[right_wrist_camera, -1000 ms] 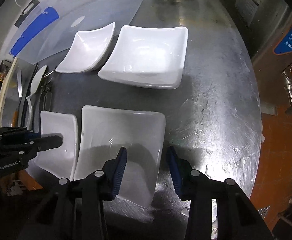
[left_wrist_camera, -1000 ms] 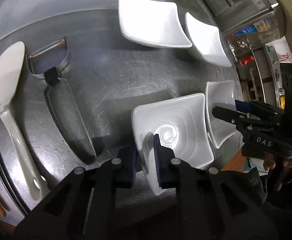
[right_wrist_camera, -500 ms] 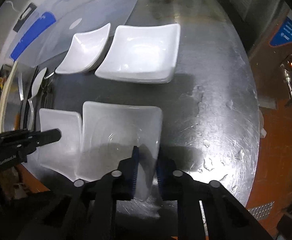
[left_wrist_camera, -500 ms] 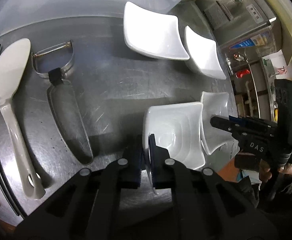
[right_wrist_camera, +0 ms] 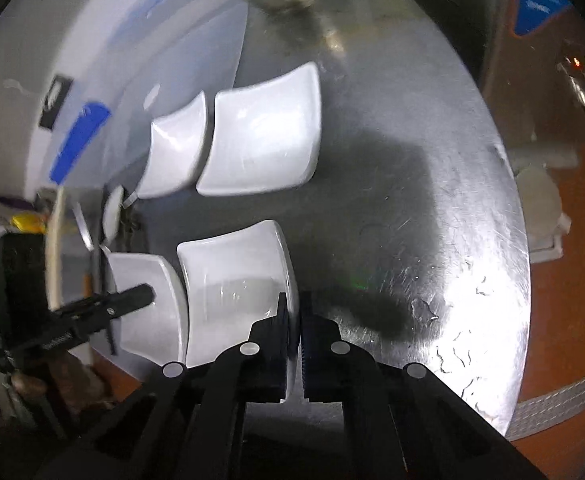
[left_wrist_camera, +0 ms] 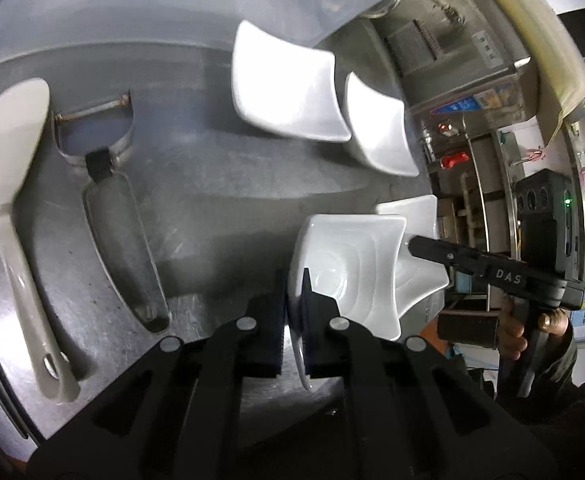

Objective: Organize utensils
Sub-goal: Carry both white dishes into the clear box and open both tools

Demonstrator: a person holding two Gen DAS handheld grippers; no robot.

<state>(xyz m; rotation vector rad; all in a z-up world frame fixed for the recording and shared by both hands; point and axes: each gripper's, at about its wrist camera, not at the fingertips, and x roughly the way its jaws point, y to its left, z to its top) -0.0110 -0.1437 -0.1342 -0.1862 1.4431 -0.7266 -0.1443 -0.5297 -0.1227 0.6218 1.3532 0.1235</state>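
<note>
Two dishes are getting grabbed at once now. A second ago both tools were apart, just straddling the rims. Now the left tool [left_wrist_camera: 292,312] is pinched tight on the near rim of the small square dish [left_wrist_camera: 348,272], and the right tool [right_wrist_camera: 299,320] is squeezed onto the right rim of the bigger square dish [right_wrist_camera: 232,280] right beside it. Both dishes look tipped up off the steel counter [left_wrist_camera: 212,200] at the near edge, though I can't tell if they're fully clear of it. So the grab part looks done, and my guess is the next bit is carrying them over to the matching pair at the back, big dish [left_wrist_camera: 284,84] and small one [left_wrist_camera: 380,128]. The rice paddle [left_wrist_camera: 8,140] and peeler [left_wrist_camera: 108,184] lie off to the left, untouched. Thin rim grips on glazed ceramic could slip, so I'd go slow.
</note>
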